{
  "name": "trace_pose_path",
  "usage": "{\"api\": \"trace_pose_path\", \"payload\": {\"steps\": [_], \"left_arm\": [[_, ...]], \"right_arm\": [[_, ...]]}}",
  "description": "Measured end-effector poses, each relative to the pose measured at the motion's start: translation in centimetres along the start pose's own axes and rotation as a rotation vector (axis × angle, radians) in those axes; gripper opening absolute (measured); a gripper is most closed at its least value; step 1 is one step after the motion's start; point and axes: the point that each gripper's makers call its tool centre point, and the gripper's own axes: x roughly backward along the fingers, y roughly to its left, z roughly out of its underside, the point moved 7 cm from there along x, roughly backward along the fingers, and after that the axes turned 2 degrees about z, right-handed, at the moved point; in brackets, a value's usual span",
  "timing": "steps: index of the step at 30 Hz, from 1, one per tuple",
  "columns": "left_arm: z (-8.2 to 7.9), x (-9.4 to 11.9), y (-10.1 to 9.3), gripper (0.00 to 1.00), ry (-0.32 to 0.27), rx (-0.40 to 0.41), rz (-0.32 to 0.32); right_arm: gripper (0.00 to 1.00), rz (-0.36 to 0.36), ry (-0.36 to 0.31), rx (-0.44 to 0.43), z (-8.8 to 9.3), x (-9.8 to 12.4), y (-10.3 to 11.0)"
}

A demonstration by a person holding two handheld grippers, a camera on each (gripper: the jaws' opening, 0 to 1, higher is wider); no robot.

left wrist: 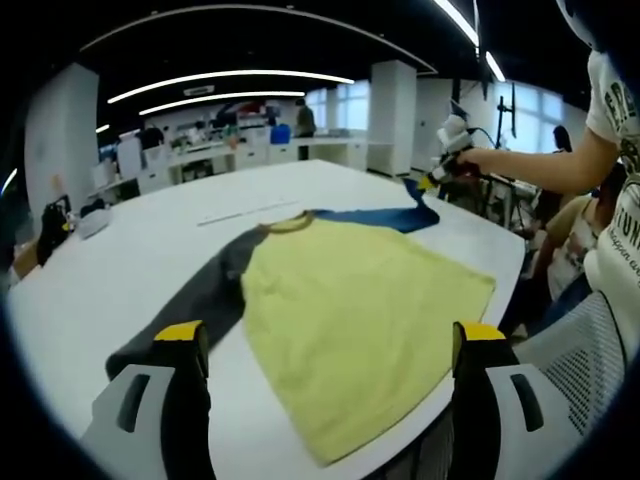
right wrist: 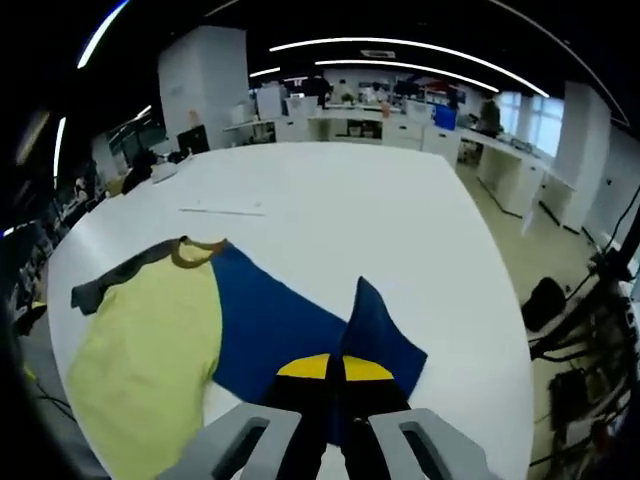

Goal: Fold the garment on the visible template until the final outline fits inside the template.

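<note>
The shirt (left wrist: 350, 300) lies flat mid-frame on the white tabletop (left wrist: 120, 270), its yellow hem reaching the near edge. The left tongs (left wrist: 325, 345) stand wide apart, holding nothing, at the bottom. The right tongs (right wrist: 335, 372) pinch the blue sleeve (right wrist: 290, 325), lifted into a ridge; bare tabletop spreads beyond.

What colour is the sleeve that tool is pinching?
Dark blue sleeve, clearest in the right gripper view.
</note>
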Motion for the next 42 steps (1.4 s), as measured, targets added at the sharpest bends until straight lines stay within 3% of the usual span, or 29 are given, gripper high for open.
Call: {"api": "trace_pose_path", "payload": {"steps": [9,27,42], "left_arm": [[0.4,0.1,0.6,0.98,0.001,0.0,0.002],[0.1,-0.3,-0.3,0.98,0.006,-0.002,0.014],[0.4,-0.1,-0.3,0.99,0.004,0.001,0.015]], "right_arm": [[0.0,-0.044,0.005,0.016,-0.4,-0.9,2.0],[0.0,-0.132,0.009,0.068,-1.5,-2.5,7.8],[0.0,-0.188,0.002,0.059,-2.1,-3.1,11.9]]}}
